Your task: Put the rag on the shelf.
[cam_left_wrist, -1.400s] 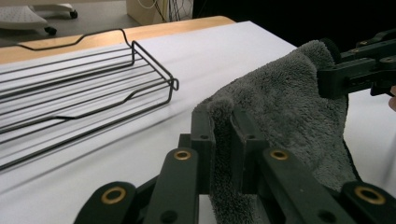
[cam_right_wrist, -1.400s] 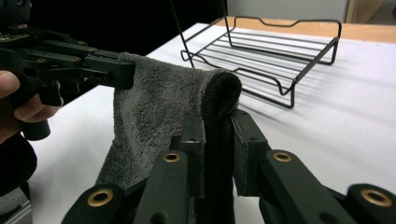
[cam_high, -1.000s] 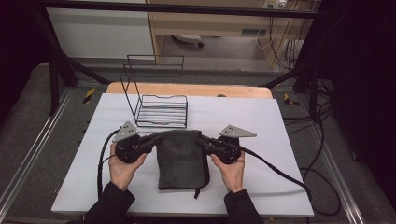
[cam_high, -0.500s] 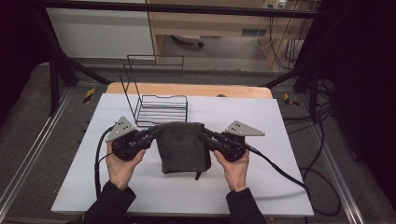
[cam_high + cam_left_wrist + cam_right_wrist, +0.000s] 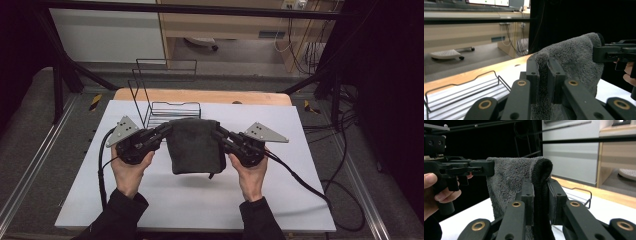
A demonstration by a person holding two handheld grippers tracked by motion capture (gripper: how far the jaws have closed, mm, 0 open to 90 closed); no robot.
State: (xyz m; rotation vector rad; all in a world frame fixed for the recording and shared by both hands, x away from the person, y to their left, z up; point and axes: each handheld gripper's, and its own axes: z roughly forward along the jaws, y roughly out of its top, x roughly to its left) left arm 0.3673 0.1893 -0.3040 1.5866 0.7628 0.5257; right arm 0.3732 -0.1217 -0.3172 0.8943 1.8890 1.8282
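A folded dark grey towel [image 5: 194, 146] hangs between my two grippers above the white table [image 5: 200, 200]. My left gripper [image 5: 167, 128] is shut on the towel's upper left corner, and my right gripper [image 5: 217, 132] is shut on its upper right corner. In the left gripper view the towel [image 5: 574, 65] is pinched between the black jaws of my left gripper [image 5: 544, 75], with the other gripper [image 5: 614, 53] holding its far edge. In the right gripper view the folded towel edge [image 5: 541, 175] sits between the jaws of my right gripper [image 5: 541, 195], and the left gripper [image 5: 461, 170] holds the far corner.
A black wire rack [image 5: 165, 95] stands on the table just behind the towel. A wooden board edge [image 5: 250, 97] runs along the table's far side. Cables [image 5: 310, 185] trail off to the right from the right gripper.
Both grippers have lifted the towel off the table and carried it away from the person, toward the wire rack. Its lower edge now hangs free.
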